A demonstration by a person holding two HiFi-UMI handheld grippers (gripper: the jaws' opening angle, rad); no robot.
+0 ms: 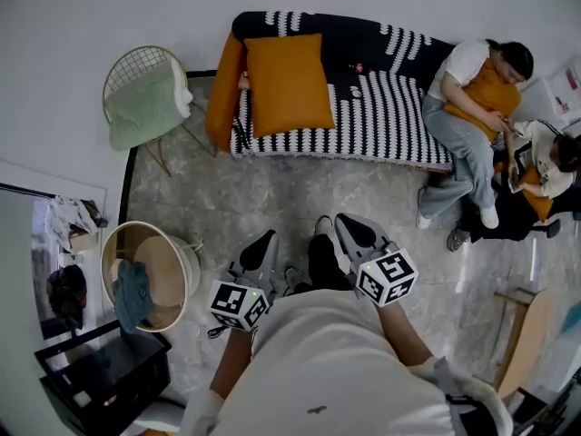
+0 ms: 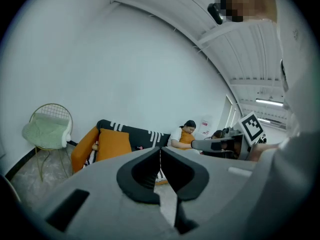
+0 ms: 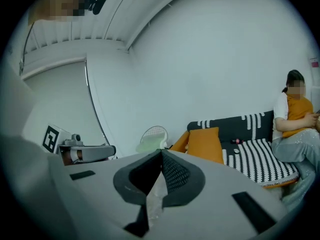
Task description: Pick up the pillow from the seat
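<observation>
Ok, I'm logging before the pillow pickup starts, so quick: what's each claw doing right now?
Left claw: closed, holding nothing.
Right claw: closed, holding nothing.

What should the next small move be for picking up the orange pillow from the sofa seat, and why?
Probably step toward the sofa. The left gripper and right gripper are both shut, empty and held close to the body, and a stretch of floor separates them from the orange pillow on its seat.

Lounge room: striped sofa, wire chair
</observation>
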